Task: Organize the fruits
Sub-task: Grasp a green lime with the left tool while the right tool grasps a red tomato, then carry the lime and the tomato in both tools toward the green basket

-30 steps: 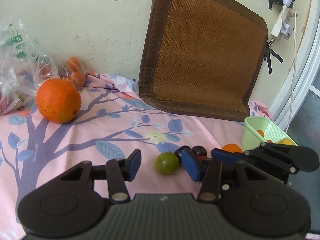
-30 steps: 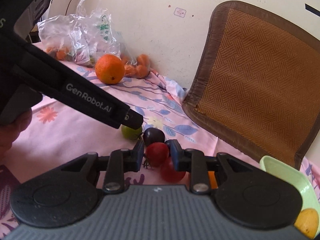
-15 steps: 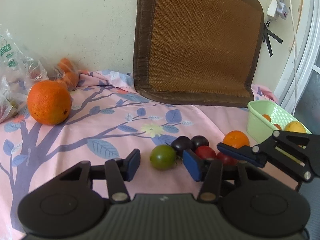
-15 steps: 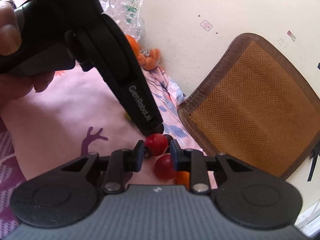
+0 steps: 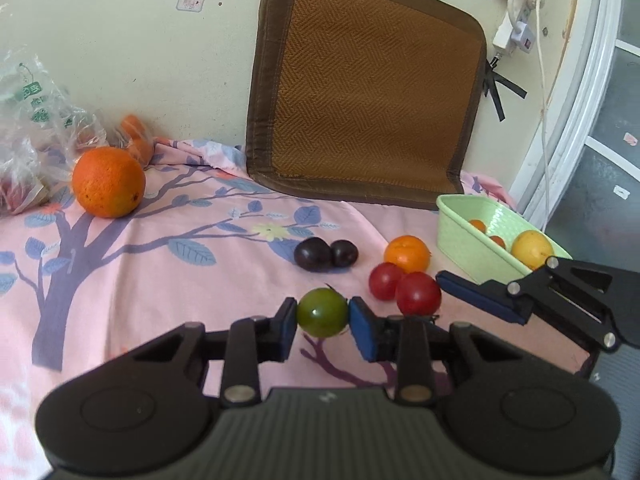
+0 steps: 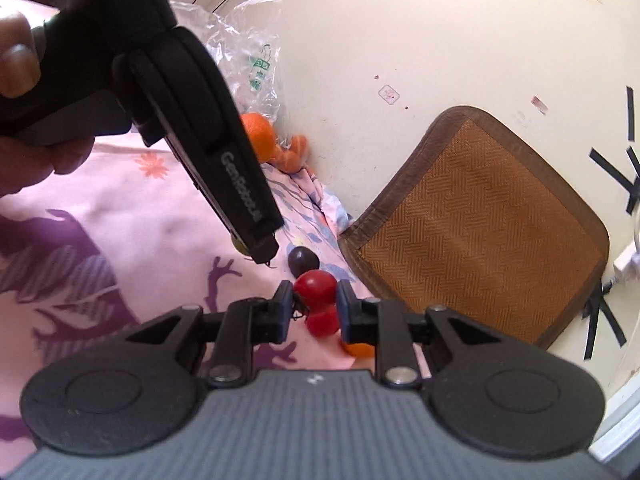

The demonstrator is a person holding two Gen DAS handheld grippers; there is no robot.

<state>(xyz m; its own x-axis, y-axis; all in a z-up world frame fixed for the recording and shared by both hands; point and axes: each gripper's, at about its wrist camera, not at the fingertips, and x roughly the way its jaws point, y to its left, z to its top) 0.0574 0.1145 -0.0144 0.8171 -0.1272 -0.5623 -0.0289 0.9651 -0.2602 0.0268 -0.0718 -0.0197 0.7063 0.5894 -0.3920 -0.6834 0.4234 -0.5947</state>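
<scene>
My left gripper (image 5: 322,315) is closing its jaws, and both blue pads press on a green tomato (image 5: 322,312) just over the pink cloth. My right gripper (image 6: 311,301) is closing too, with a red tomato (image 6: 314,286) pinched between its pads. A second red tomato (image 6: 322,321) lies right behind it. In the left wrist view two red tomatoes (image 5: 418,294) sit beside one finger of the right gripper (image 5: 476,298). A small orange (image 5: 407,254) and two dark plums (image 5: 314,254) lie further back. The green basket (image 5: 468,240) at the right holds several fruits.
A big orange (image 5: 108,182) and a plastic bag of fruit (image 5: 28,132) sit at the far left by the wall. A woven brown mat (image 5: 360,92) leans on the wall. A hand (image 6: 24,120) holds the left gripper's body (image 6: 208,128).
The left jaws have shut on the green tomato and pulled it away from the plums. The right gripper has rolled and swung round, and its pads have tightened on the red tomato.
</scene>
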